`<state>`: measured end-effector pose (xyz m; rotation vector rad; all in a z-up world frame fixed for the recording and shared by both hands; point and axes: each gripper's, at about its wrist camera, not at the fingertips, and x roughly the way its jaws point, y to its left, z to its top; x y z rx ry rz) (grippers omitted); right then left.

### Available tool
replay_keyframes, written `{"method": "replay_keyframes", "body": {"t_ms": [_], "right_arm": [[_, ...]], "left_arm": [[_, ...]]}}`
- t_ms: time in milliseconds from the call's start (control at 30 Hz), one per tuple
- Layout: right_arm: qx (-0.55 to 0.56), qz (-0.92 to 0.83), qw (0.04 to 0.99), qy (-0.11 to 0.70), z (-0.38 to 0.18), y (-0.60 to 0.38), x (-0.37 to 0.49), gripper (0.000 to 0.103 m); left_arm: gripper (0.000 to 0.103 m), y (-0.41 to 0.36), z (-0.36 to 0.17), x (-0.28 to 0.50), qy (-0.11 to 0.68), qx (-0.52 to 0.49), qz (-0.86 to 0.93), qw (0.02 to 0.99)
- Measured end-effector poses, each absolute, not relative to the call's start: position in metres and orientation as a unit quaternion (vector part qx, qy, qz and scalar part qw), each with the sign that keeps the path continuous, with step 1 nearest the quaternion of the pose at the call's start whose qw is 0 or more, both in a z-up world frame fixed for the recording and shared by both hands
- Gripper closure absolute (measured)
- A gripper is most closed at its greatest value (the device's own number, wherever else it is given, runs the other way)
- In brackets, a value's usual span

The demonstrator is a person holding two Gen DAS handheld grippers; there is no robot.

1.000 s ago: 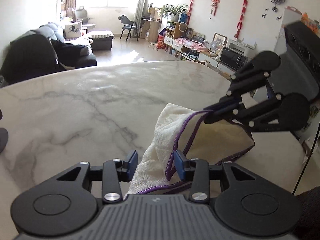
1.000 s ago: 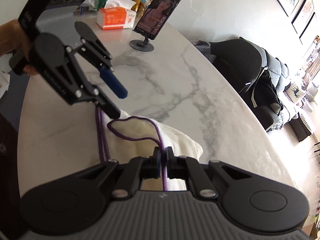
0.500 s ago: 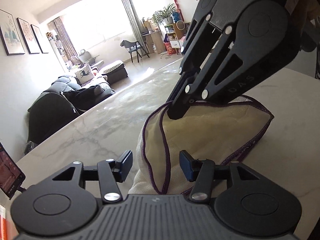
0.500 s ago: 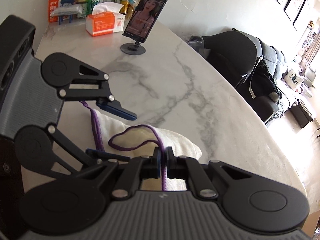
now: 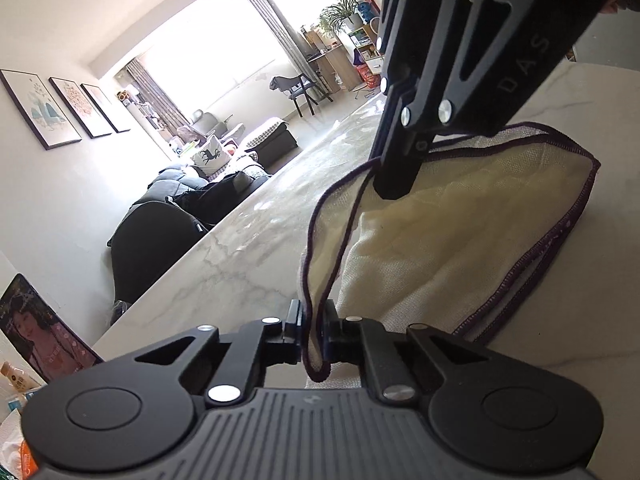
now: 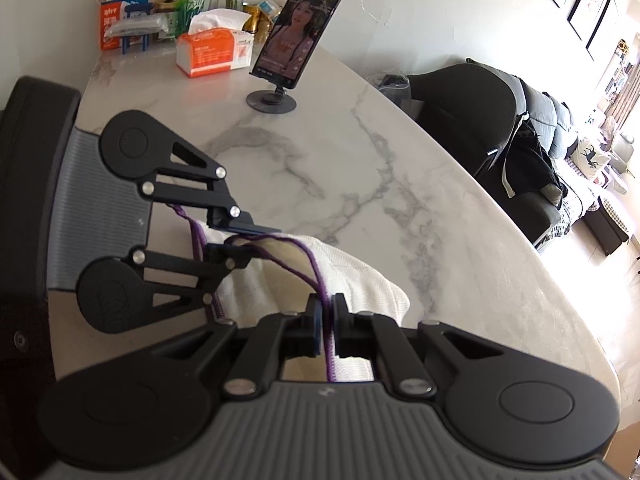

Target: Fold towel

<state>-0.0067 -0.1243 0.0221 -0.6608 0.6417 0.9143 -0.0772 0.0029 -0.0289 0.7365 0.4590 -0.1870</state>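
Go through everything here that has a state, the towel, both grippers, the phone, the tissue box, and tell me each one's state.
towel: partly folded, purple edge lifted off the marble table
left gripper: shut on towel edge
right gripper: shut on towel edge
phone: screen on, upright on stand
tissue box: open, tissue sticking out

The letters "DAS" stand in pale, widely spaced capitals on the black linkage arm of the right gripper [image 5: 394,184], seen from the left wrist view. In the right wrist view, an orange tissue box [image 6: 214,52] and a blue-and-white carton [image 6: 120,20] on the counter [image 6: 360,168] carry print, but it is too small and blurred to read. A faint round embossed mark sits on the left gripper [image 6: 240,240], also illegible.
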Motion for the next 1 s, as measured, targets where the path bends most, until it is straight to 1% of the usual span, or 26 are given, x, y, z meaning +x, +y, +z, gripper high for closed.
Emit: {"method": "replay_keyframes", "body": {"t_ms": [67, 100, 167, 300, 400, 433, 467, 533, 633, 867, 1000], "right_arm": [[-0.311, 0.423, 0.798, 0.295, 0.018, -0.124, -0.010, 0.087], [-0.315, 0.420, 0.800, 0.291, 0.015, -0.124, -0.013, 0.079], [-0.334, 0.410, 0.802, 0.279, 0.009, -0.124, -0.021, 0.079], [-0.353, 0.396, 0.803, 0.272, 0.000, -0.130, -0.033, 0.071], [-0.347, 0.399, 0.802, 0.277, -0.001, -0.132, -0.035, 0.072], [-0.342, 0.403, 0.802, 0.279, 0.000, -0.132, -0.035, 0.077], [-0.337, 0.406, 0.801, 0.282, 0.001, -0.132, -0.034, 0.078], [-0.327, 0.413, 0.800, 0.286, 0.003, -0.131, -0.033, 0.089], [-0.311, 0.424, 0.798, 0.294, 0.005, -0.131, -0.031, 0.092], [-0.274, 0.447, 0.793, 0.310, 0.011, -0.129, -0.027, 0.093], [-0.253, 0.460, 0.789, 0.319, 0.015, -0.128, -0.024, 0.085]], "left_arm": [[0.097, 0.007, -0.029, -0.081, 0.213, 0.382, -0.089, 0.895], [0.097, 0.008, -0.030, -0.083, 0.210, 0.391, -0.088, 0.892], [0.097, 0.012, -0.031, -0.086, 0.206, 0.408, -0.088, 0.885], [0.097, 0.021, -0.035, -0.091, 0.203, 0.434, -0.090, 0.873], [0.097, 0.031, -0.039, -0.094, 0.203, 0.455, -0.093, 0.862], [0.097, 0.034, -0.041, -0.095, 0.203, 0.461, -0.093, 0.859], [0.097, 0.037, -0.043, -0.096, 0.204, 0.466, -0.094, 0.856], [0.097, 0.043, -0.046, -0.096, 0.210, 0.471, -0.099, 0.851], [0.097, 0.048, -0.050, -0.098, 0.220, 0.472, -0.107, 0.847], [0.097, 0.054, -0.054, -0.097, 0.230, 0.484, -0.111, 0.837], [0.097, 0.054, -0.061, -0.101, 0.240, 0.499, -0.126, 0.823]]}}
